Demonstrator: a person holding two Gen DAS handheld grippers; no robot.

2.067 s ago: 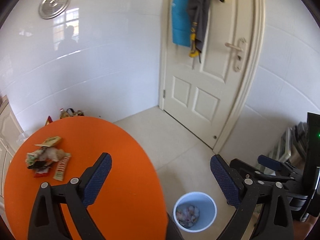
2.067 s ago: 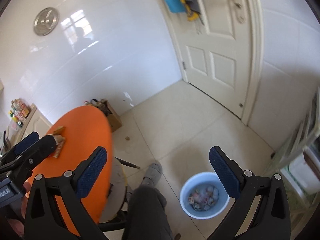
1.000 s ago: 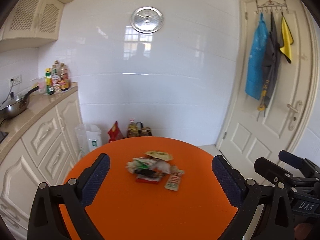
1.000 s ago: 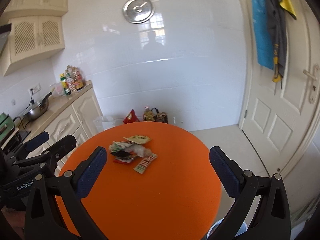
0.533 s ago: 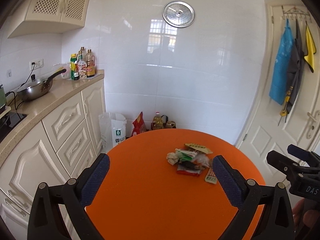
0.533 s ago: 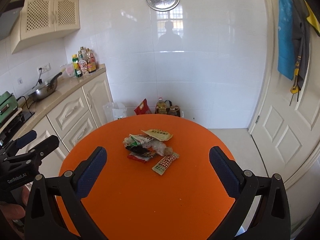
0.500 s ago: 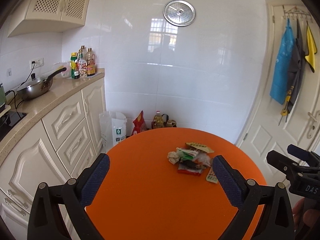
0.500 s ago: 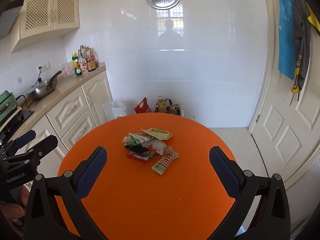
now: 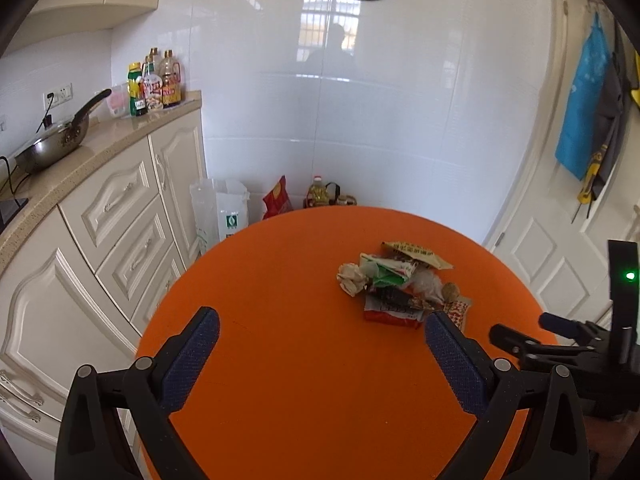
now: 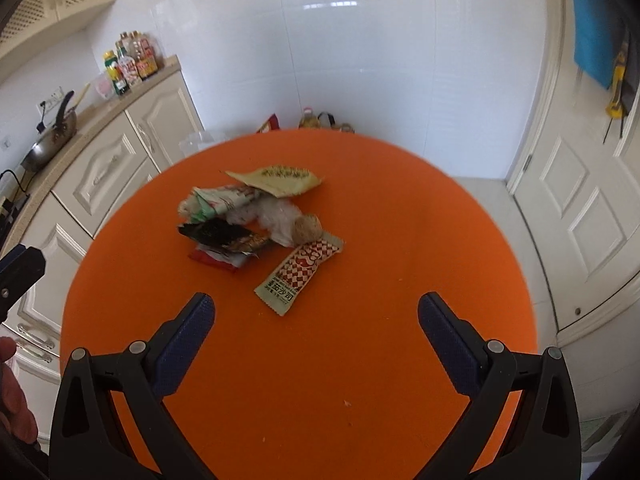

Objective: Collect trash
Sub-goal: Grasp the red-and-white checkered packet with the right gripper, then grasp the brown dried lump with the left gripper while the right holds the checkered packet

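A pile of trash (image 10: 256, 216) lies on a round orange table (image 10: 400, 240): a yellow-green wrapper (image 10: 280, 178), a green-white wrapper (image 10: 216, 200), a dark wrapper (image 10: 222, 234), a crumpled tissue (image 10: 276, 214) and a red-checked snack packet (image 10: 300, 276). The pile also shows in the left wrist view (image 9: 400, 284). My right gripper (image 10: 316, 320) is open and empty, just short of the snack packet. My left gripper (image 9: 322, 340) is open and empty above the table, left of the pile. The right gripper (image 9: 560, 340) shows at the right edge of the left wrist view.
Cream cabinets (image 9: 120, 208) with a counter holding a wok (image 9: 52, 144) and bottles (image 9: 154, 84) stand left. Bags and an oil bottle (image 9: 320, 196) sit on the floor behind the table. A white door (image 10: 580, 200) with hanging cloths is at right.
Both grippers have moved closer to the table and tipped down toward the trash pile, which is now larger in both views. Earlier they swung over from the blue bin on the floor.
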